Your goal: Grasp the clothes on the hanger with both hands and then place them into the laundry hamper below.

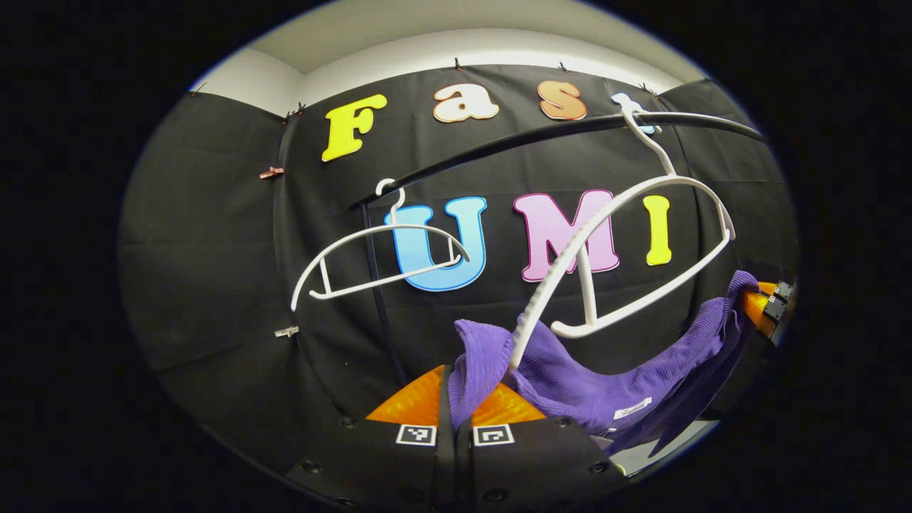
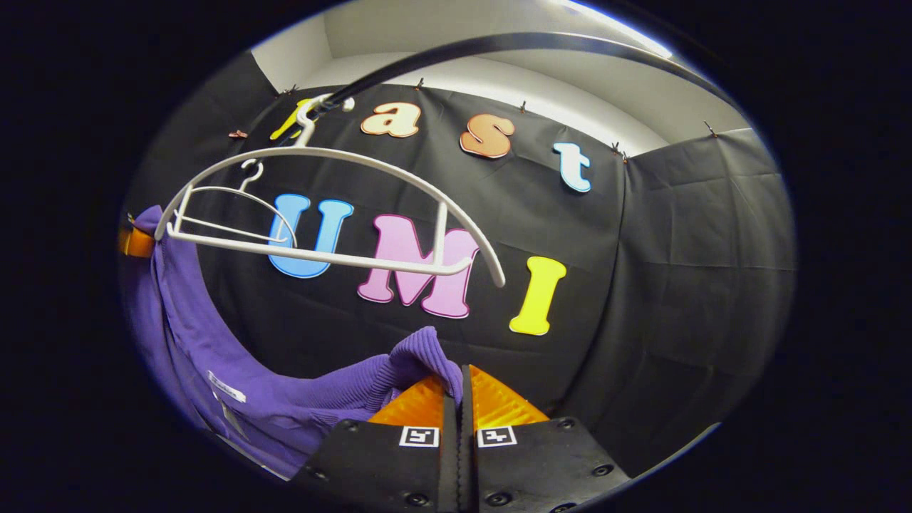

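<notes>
1. The black rail (image 1: 541, 135) arcs across the top of the booth, and both hangers hook over it.
2. The purple ribbed garment (image 1: 605, 385) sags between your two grippers, clear of the near white hanger (image 1: 641, 235), whose left arm tip rests against the cloth.
3. A second, bare white hanger (image 1: 377, 256) hangs near the rail's left end.
4. Your left gripper (image 1: 456, 413) is clenched on one bunched end of the garment.
5. Your right gripper (image 2: 459, 399) pinches the other end (image 2: 420, 356) between both fingers.
</notes>
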